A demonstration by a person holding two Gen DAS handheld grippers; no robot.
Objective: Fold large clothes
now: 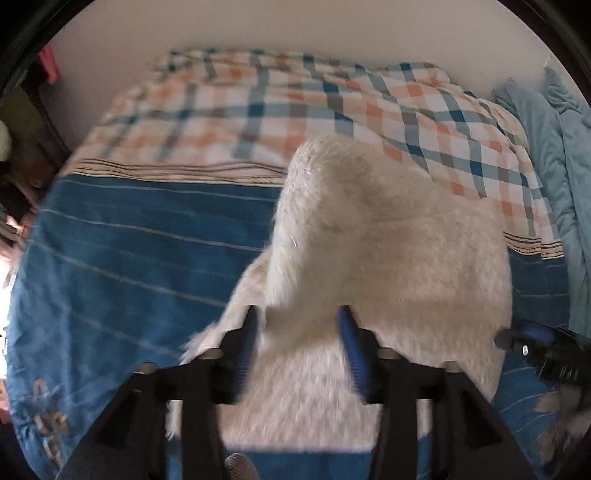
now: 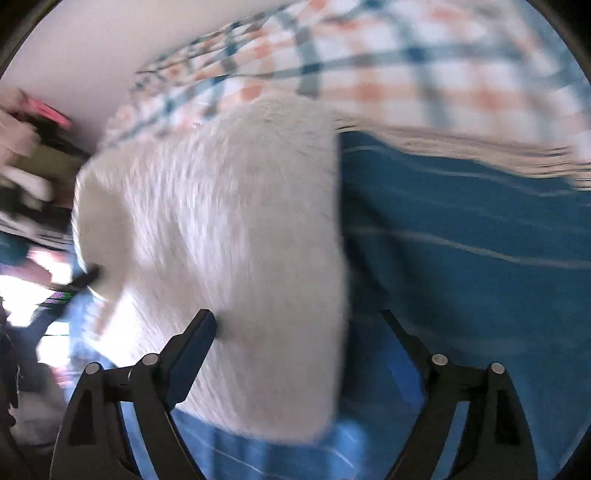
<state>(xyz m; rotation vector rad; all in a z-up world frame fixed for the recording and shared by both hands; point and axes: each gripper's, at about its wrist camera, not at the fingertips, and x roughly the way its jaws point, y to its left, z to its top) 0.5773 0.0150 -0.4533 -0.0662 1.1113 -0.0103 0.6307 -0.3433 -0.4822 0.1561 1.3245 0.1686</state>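
A fluffy white garment [image 1: 384, 254] lies folded on the blue striped bedspread [image 1: 140, 243]. My left gripper [image 1: 299, 317] is open, its fingers either side of the garment's near edge, with fabric between them. The right gripper shows at the right edge of the left wrist view [image 1: 532, 343]. In the right wrist view the garment [image 2: 229, 240] fills the left half. My right gripper [image 2: 299, 321] is open wide, its left finger [image 2: 201, 328] against the garment's near edge and its right finger [image 2: 402, 332] over the bedspread [image 2: 461, 280]. The view is blurred.
A plaid blue, orange and white quilt [image 1: 295, 110] covers the far part of the bed, also in the right wrist view [image 2: 406, 62]. A light blue blanket [image 1: 546, 147] lies bunched at the right. A white wall [image 1: 258, 26] stands behind. Dark furniture and clutter [image 2: 26, 177] stand left.
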